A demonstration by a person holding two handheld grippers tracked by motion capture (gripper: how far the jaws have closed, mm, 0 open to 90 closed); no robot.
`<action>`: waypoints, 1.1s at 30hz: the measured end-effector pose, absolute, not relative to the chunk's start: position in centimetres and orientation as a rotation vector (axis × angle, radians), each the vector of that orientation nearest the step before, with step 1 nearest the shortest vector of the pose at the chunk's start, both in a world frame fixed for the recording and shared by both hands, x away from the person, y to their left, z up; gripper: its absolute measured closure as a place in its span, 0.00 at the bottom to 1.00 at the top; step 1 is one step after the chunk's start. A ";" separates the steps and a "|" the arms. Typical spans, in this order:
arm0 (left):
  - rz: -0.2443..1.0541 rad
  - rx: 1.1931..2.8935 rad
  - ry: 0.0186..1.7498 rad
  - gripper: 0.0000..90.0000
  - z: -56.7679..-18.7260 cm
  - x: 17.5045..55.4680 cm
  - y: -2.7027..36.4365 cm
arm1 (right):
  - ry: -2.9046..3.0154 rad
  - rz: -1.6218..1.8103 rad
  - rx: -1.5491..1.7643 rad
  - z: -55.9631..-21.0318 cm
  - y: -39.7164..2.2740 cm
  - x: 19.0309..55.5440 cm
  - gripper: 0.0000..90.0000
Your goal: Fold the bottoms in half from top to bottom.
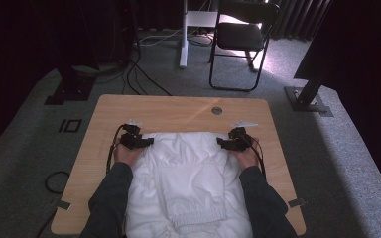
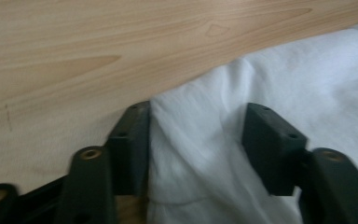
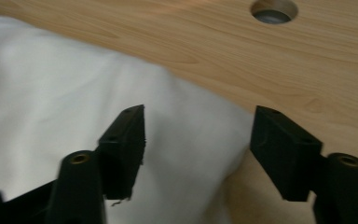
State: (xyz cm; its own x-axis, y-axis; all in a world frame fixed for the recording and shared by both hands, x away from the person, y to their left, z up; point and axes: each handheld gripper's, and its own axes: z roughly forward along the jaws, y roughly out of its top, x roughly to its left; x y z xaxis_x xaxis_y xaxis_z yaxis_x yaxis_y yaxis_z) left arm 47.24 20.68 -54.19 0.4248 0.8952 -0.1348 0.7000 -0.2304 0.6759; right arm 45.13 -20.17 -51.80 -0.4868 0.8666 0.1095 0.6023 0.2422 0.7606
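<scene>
Left gripper (image 1: 148, 142) sits at the far-left corner of the white padded jacket (image 1: 188, 183) lying folded mid-worktop (image 1: 178, 106), fingers (image 2: 130, 144) spread with a fabric ridge between them; likely a corner pinch, so take enough fabric before closing. Right gripper (image 1: 222, 143) mirrors it at the far-right corner, fingers (image 3: 123, 140) apart over the edge. Both forearms reach forward, hands low, grippers pointing inward.

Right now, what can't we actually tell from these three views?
- White garment: near end cut off by the high view's bottom edge; forearms cover its sides.
- Left gripper, right gripper: jaws open around fabric; whether pads touch it is unclear.
- Table hole: cropped by top edge.
</scene>
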 end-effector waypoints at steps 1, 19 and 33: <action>0.369 2.002 1.337 0.44 -54.2 47.3 20.7 | 2.197 1.080 1.354 -52.1 -20.2 45.8 0.35; 0.295 1.956 1.335 0.93 -54.3 47.2 21.0 | 2.388 0.958 1.348 -54.2 -19.1 48.4 0.93; 0.510 1.830 1.146 0.95 -45.5 46.1 21.0 | 2.115 1.166 1.183 -44.9 -20.9 47.4 0.94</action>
